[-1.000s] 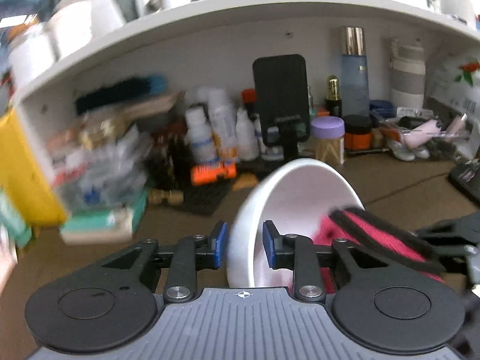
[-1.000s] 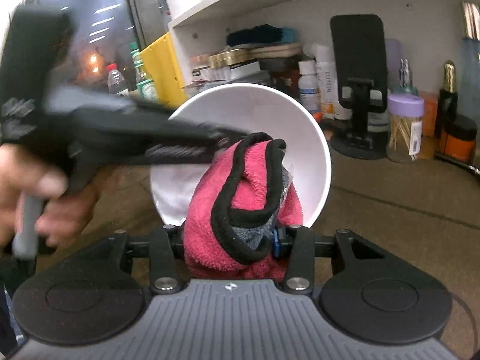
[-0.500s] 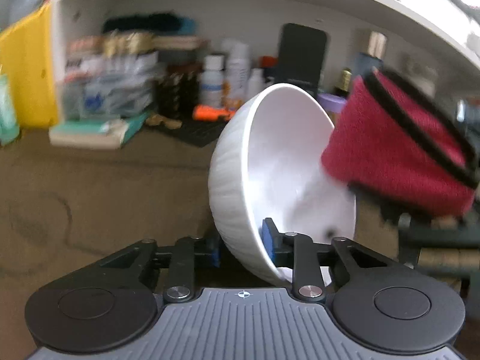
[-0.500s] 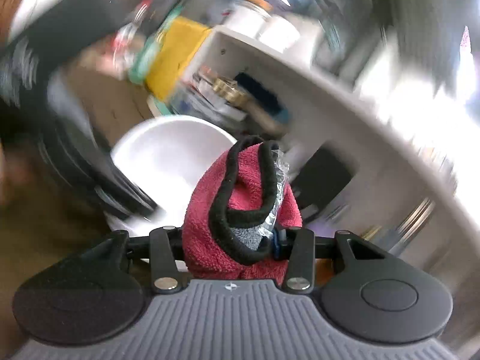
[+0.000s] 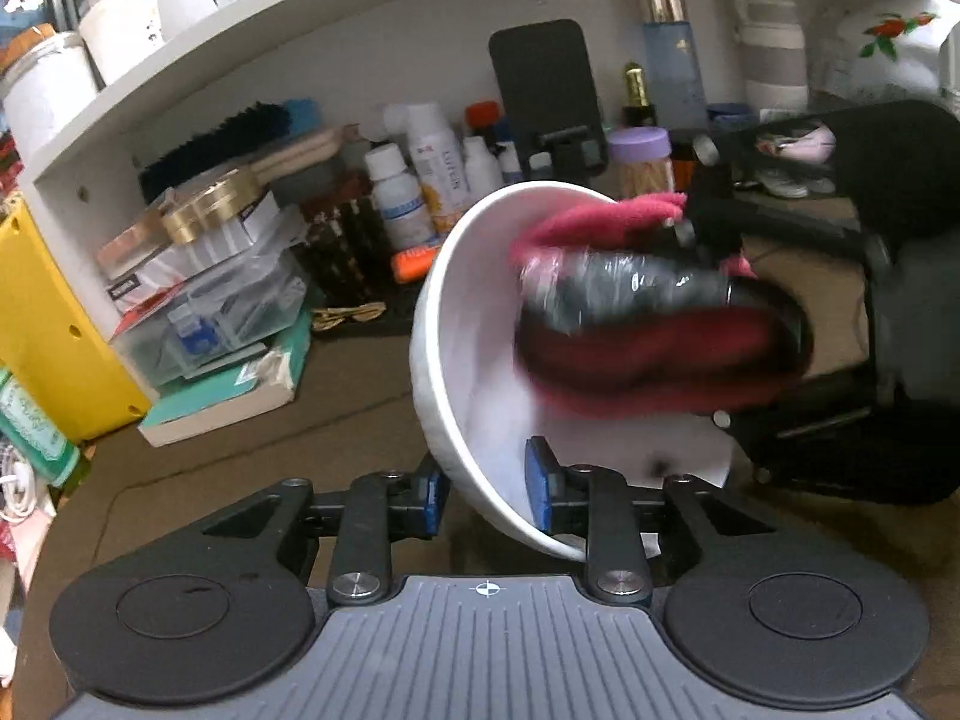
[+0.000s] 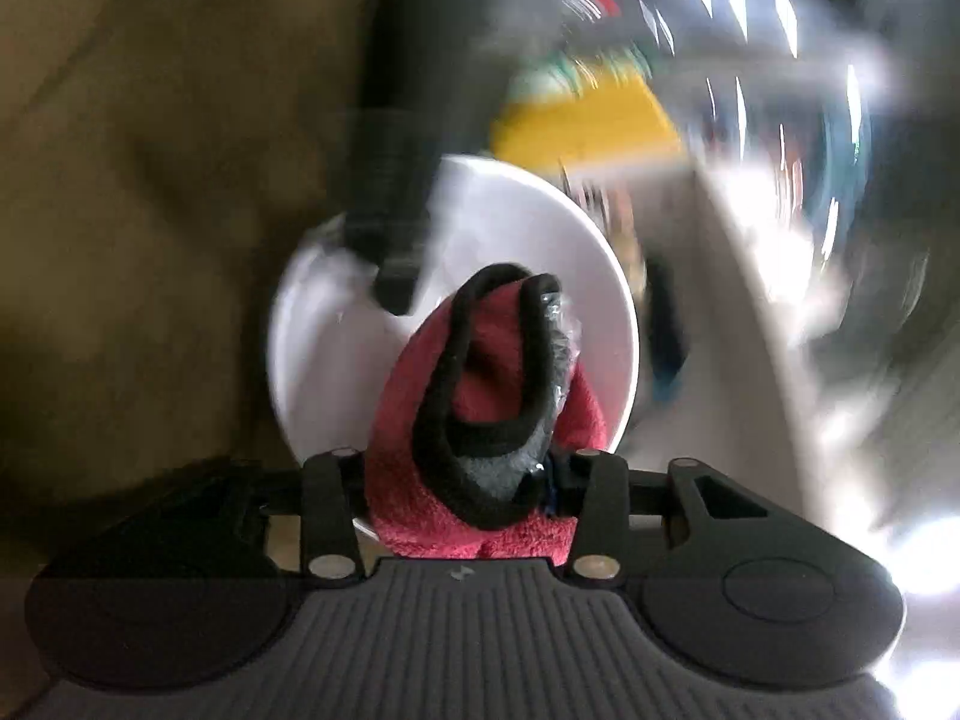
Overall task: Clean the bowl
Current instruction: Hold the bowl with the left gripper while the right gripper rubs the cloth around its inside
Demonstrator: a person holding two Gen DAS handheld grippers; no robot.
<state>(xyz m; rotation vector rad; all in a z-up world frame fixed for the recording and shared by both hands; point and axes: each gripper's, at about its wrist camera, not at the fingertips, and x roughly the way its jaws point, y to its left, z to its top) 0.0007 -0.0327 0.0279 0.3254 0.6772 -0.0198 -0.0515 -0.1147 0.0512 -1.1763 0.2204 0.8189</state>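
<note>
My left gripper (image 5: 486, 489) grips the lower rim of a tilted white bowl (image 5: 474, 324), one blue pad outside the wall and one inside. Its jaws are opening slightly, but the pads still press on the rim. The bowl's mouth faces right. My right gripper (image 6: 462, 486) is shut on a folded red cloth with black trim (image 6: 480, 414), which is pushed into the bowl (image 6: 336, 360). In the left wrist view the cloth (image 5: 648, 360) fills the bowl's right half. The right wrist view is smeared by motion; a left gripper finger (image 6: 390, 228) shows on the rim.
A brown tabletop (image 5: 270, 450) lies below. A white shelf unit (image 5: 300, 60) behind holds bottles (image 5: 432, 168), a black phone stand (image 5: 546, 90), clear plastic boxes (image 5: 210, 300) and a brush. A yellow box (image 5: 36, 330) stands at the left.
The cloth, beside the bowl's rim half a second ago, is now back inside the bowl. The right gripper has rolled strongly. The bowl stays gripped at its lower rim.
</note>
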